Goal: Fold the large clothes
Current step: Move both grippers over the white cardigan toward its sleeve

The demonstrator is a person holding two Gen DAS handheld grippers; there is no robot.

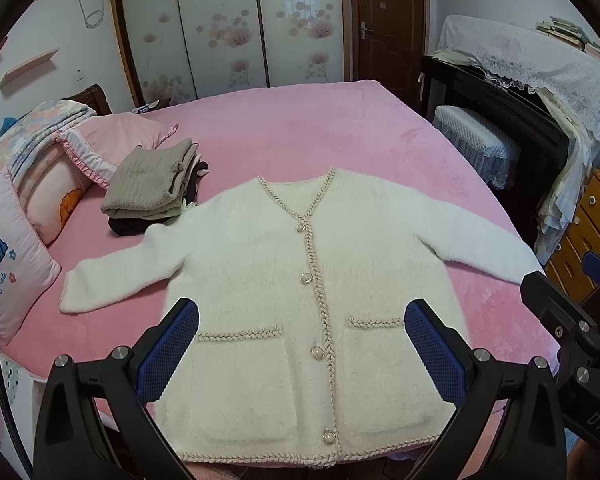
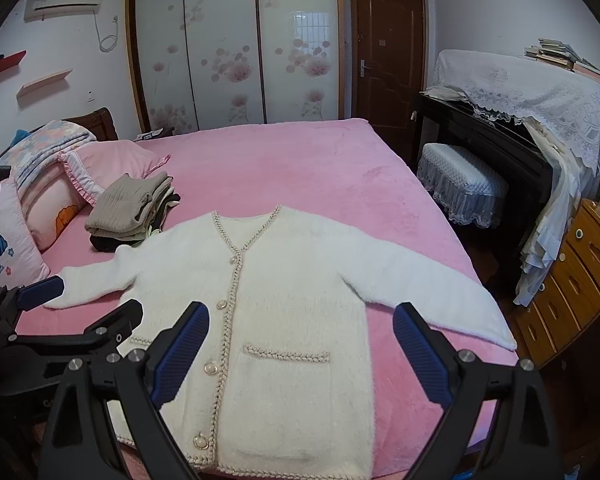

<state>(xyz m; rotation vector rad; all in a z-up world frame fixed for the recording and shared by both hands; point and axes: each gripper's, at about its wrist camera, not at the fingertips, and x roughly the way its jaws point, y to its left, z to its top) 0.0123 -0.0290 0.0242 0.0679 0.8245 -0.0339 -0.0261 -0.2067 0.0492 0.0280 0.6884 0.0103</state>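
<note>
A bed [image 1: 340, 128] with a pink cover carries a cream cardigan [image 1: 284, 280] spread flat, buttoned, sleeves out. Beside its left sleeve sits a stack of folded clothes [image 1: 152, 192], with pillows [image 1: 32, 208] near the headboard.

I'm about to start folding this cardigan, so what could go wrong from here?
1. The right sleeve reaches the edge of the bed; a tug might slide it off.
2. The left sleeve lies close to the pile of folded clothes, so swinging it in could knock the pile.
3. The fluffy cardigan may slip or bunch in the open fingers.
</note>
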